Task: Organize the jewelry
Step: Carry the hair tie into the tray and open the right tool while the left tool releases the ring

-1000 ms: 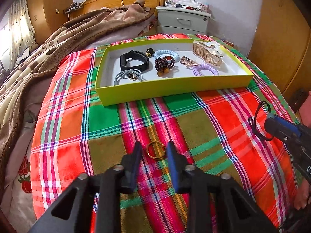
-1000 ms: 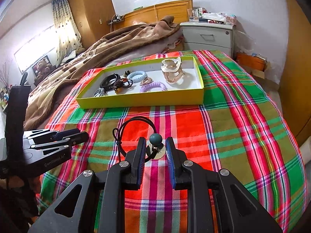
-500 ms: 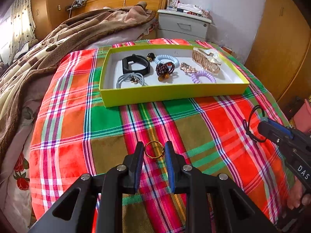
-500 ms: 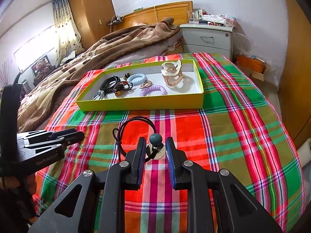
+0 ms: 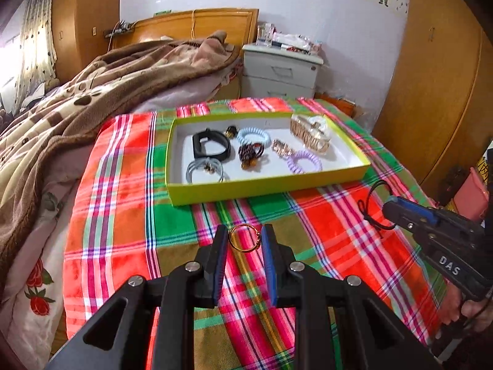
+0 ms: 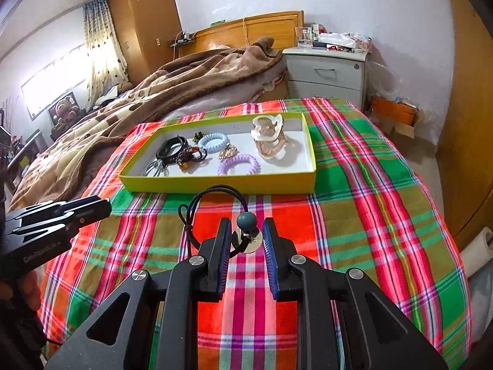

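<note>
A yellow-green tray (image 5: 265,186) on the plaid bedspread holds several hair ties, bracelets and clips; it also shows in the right wrist view (image 6: 215,183). My left gripper (image 5: 245,239) is shut on a gold ring (image 5: 244,238), held upright between its fingertips above the cloth. My right gripper (image 6: 246,236) is shut on a black cord hair tie (image 6: 212,197) with a teal ball and silver disc (image 6: 246,220), lifted in front of the tray. The right gripper (image 5: 400,212) shows at the right of the left view.
A brown blanket (image 5: 92,92) is heaped left of the tray. A grey nightstand (image 5: 280,74) stands behind the bed. Wooden wardrobes line the right wall. The bed's edge drops off at right (image 6: 446,215).
Both grippers have risen and pulled back a little with their items, so the tray looks smaller and farther. The grips are unchanged.
</note>
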Available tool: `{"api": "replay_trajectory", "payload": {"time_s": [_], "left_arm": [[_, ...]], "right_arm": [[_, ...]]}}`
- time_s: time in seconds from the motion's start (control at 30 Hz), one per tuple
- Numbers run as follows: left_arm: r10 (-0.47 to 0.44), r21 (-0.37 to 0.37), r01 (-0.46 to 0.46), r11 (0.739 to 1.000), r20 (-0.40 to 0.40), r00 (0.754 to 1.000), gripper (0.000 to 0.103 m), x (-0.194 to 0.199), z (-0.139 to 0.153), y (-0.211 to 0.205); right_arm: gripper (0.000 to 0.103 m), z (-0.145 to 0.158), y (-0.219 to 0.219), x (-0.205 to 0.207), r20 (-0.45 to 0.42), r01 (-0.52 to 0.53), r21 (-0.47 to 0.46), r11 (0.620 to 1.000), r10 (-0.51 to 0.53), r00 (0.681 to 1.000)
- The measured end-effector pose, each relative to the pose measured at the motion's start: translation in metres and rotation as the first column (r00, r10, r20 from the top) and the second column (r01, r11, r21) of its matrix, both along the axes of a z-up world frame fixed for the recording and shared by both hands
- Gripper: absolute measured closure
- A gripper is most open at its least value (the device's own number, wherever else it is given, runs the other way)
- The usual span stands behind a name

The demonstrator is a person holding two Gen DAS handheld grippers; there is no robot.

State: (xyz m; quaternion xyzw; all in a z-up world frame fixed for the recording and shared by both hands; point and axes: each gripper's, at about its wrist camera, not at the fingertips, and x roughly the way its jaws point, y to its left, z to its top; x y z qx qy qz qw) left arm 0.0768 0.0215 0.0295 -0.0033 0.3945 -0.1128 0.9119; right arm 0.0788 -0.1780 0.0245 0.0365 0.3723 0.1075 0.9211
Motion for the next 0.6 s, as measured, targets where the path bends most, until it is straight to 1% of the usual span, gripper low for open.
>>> {"api": "replay_trajectory", "payload": {"time_s": [0.3, 0.4, 0.47, 0.6], "left_arm": [[-0.013, -0.013, 0.013, 1.000, 0.029, 0.999, 0.080, 0.024, 0.015, -0.004], [-0.016, -0.022, 0.017, 1.000, 0.022, 1.000, 0.080, 0.038, 0.015, -0.007], [-0.024, -0.026, 0.025, 0.999, 0.023, 0.999, 0.080, 0.046, 0.015, -0.011], [-0.022, -0.042, 0.022, 0.999, 0.001, 1.000, 0.080, 0.066, 0.009, -0.014]], "right_arm": [[0.082, 0.013, -0.018, 0.038, 0.011, 0.044, 0.013, 0.999, -0.044, 0.999], [0.082, 0.014, -0.021, 0.053, 0.001, 0.050, 0.016, 0.999, -0.050, 0.999], [0.081, 0.012, -0.021, 0.063, -0.010, 0.053, 0.002, 0.999, -0.053, 0.999], [0.081, 0.007, -0.022, 0.083, -0.026, 0.052, -0.016, 0.999, -0.052, 0.998]]}}
